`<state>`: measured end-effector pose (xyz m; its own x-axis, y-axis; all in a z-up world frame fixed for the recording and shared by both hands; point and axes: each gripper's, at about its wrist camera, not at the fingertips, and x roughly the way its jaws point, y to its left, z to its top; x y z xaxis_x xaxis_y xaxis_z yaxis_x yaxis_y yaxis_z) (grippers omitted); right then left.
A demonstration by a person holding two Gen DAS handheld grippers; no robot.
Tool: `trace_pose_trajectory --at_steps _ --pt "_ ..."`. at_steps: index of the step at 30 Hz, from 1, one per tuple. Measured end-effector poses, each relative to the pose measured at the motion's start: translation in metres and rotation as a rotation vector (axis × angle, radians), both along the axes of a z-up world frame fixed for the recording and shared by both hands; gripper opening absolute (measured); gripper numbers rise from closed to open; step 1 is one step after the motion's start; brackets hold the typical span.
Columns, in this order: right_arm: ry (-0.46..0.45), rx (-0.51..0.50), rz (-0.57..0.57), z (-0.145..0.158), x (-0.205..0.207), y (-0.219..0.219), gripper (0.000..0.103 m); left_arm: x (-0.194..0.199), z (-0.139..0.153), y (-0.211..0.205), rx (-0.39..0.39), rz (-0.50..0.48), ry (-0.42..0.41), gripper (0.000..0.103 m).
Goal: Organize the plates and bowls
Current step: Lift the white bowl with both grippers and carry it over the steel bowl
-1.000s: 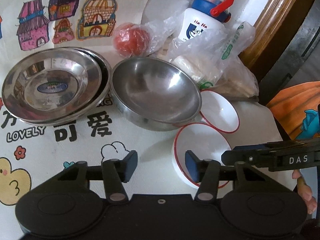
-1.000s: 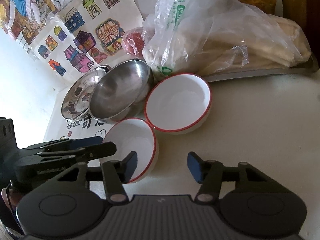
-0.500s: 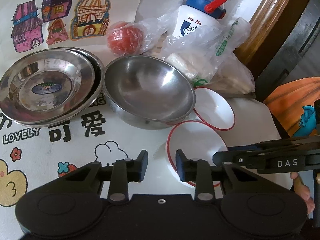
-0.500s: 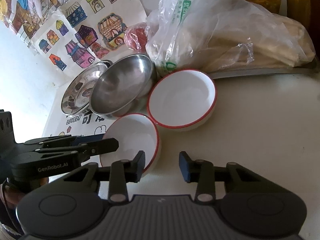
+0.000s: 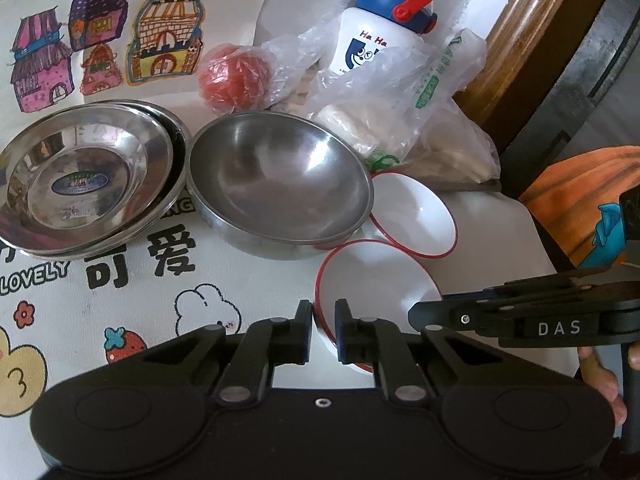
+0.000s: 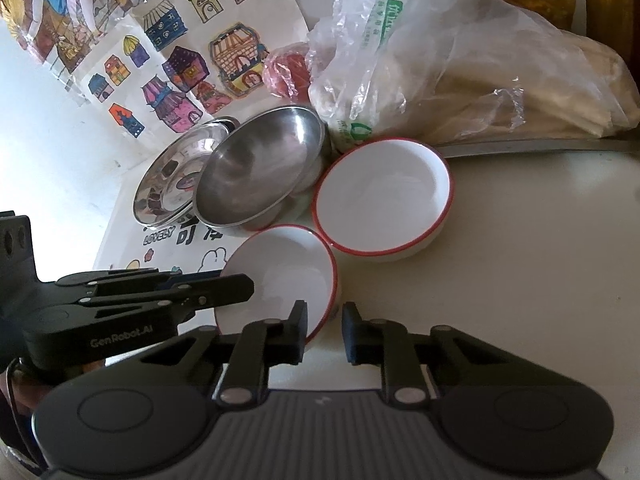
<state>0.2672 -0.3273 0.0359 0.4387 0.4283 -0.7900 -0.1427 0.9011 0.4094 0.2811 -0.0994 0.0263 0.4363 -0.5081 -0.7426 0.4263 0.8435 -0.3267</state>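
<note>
Two white bowls with red rims stand side by side on the table. The nearer white bowl (image 5: 372, 280) (image 6: 276, 272) has both grippers at it. My left gripper (image 5: 324, 328) is closing with the bowl's near-left rim between its pads. My right gripper (image 6: 325, 332) is closing on the rim at the opposite side. The farther white bowl (image 5: 416, 208) (image 6: 384, 200) touches it. Left of these sits a steel bowl (image 5: 276, 184) (image 6: 256, 172). Beside that lie stacked steel plates (image 5: 80, 176) (image 6: 168, 184).
Behind the dishes lie a tomato in plastic wrap (image 5: 234, 78), a white bottle with a blue cap (image 5: 380, 36) and plastic bags of food (image 5: 420, 120) (image 6: 480, 80) on a metal tray (image 6: 540, 146). The patterned tablecloth (image 5: 120, 280) covers the left part. A wooden chair back (image 5: 532, 32) stands at the right.
Both grippers' jaws have closed from wide apart to narrow, each now around the nearer white bowl's rim. The hands have stayed in place.
</note>
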Motion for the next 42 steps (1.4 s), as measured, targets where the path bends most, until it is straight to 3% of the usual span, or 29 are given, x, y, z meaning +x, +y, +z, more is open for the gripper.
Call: trace_pose_trajectory --at_steps 20,33,42 --pt "-0.015 -0.011 -0.041 -0.006 0.0 0.005 0.019 -0.003 -0.003 -0.007 0.027 0.031 -0.018 0.011" --pt "-0.021 0.005 -0.075 -0.002 -0.013 -0.001 0.012 -0.014 0.005 -0.008 0.027 0.029 -0.031 0.007" --pt "-0.051 0.032 -0.073 0.025 -0.024 0.003 0.012 -0.026 0.027 0.004 -0.011 0.036 -0.06 0.006"
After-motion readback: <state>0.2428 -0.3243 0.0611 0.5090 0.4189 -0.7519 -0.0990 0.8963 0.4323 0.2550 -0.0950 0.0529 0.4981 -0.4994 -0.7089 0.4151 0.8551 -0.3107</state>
